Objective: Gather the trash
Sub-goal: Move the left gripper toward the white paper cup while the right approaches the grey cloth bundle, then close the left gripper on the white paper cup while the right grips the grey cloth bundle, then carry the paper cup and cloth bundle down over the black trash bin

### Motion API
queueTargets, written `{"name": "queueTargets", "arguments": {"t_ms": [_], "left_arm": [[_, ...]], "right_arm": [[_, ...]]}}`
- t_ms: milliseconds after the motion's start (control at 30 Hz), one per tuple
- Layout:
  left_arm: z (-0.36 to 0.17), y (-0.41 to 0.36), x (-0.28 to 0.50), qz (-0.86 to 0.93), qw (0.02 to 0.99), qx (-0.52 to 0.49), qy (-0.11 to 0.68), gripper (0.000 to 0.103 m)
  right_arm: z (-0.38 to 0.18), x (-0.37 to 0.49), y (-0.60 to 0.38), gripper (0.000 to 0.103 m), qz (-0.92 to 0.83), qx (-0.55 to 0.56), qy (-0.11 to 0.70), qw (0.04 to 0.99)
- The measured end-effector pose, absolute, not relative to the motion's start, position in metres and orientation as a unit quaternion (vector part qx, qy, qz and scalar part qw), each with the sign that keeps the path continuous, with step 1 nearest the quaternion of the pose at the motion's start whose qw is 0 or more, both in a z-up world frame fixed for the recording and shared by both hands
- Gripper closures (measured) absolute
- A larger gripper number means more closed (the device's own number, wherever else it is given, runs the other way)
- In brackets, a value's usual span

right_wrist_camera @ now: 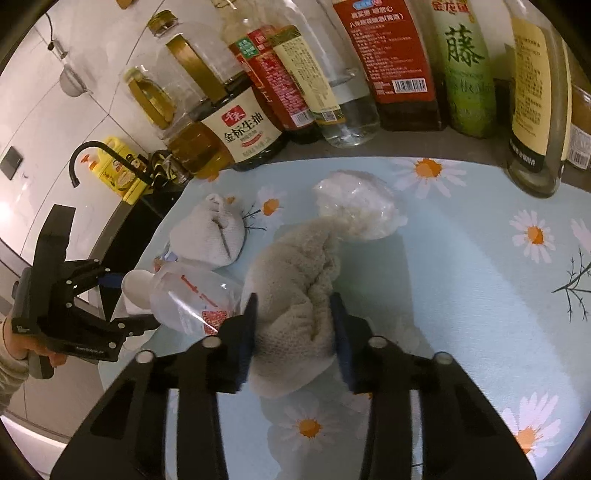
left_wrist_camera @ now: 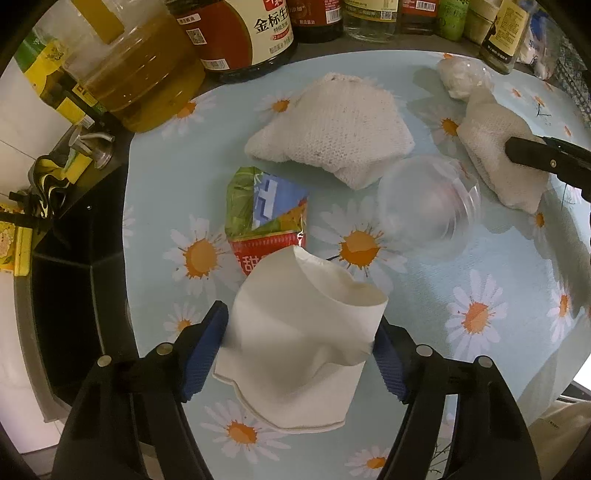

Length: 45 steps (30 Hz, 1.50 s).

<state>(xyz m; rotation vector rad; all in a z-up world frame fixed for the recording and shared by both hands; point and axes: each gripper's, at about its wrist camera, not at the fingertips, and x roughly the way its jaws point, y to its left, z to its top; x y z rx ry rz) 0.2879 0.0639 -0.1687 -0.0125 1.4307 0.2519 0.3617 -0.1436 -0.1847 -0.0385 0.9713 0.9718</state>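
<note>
A crushed white paper cup (left_wrist_camera: 306, 325) lies on the daisy tablecloth (left_wrist_camera: 461, 266), and my left gripper (left_wrist_camera: 301, 339) is shut on it, its blue pads pressing in both sides. My right gripper (right_wrist_camera: 295, 321) is shut on a crumpled off-white cloth (right_wrist_camera: 295, 266). The left wrist view shows that cloth (left_wrist_camera: 495, 147) at the right with the right gripper (left_wrist_camera: 517, 149) on it. A folded snack wrapper (left_wrist_camera: 266, 210) lies just beyond the paper cup. Beside it a clear plastic cup (left_wrist_camera: 428, 206) lies on its side. A crumpled plastic bag (right_wrist_camera: 358, 206) sits behind the held cloth.
A second white cloth (left_wrist_camera: 332, 133) lies mid-table. Oil and sauce bottles (left_wrist_camera: 236, 33) line the back edge. A dark sink (left_wrist_camera: 66, 295) with a black tap (right_wrist_camera: 85, 155) borders the table on the left. A hand (right_wrist_camera: 22, 347) holds the left gripper (right_wrist_camera: 127, 299).
</note>
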Motion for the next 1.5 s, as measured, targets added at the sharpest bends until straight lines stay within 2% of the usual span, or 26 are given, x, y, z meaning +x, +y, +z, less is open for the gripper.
{"name": "queueTargets", "arguments": {"t_ms": [200, 800, 1133, 1500], "left_arm": [[-0.163, 0.054, 0.281, 0.123, 0.751, 0.012, 0.648, 0.032], [-0.130, 0.040, 0.250, 0.094, 0.777, -0.013, 0.622, 0.032], [-0.106, 0.032, 0.210, 0.046, 0.817, -0.016, 0.575, 0.032], [-0.103, 0.022, 0.142, -0.020, 0.835, -0.053, 0.548, 0.032]], "right_arm": [[-0.181, 0.362, -0.149, 0.074, 0.458, -0.010, 0.443, 0.770], [-0.160, 0.320, -0.168, 0.074, 0.456, 0.006, 0.425, 0.782], [-0.151, 0.245, -0.176, 0.074, 0.424, 0.003, 0.425, 0.800], [-0.146, 0.138, -0.172, 0.074, 0.387, -0.014, 0.416, 0.822]]}}
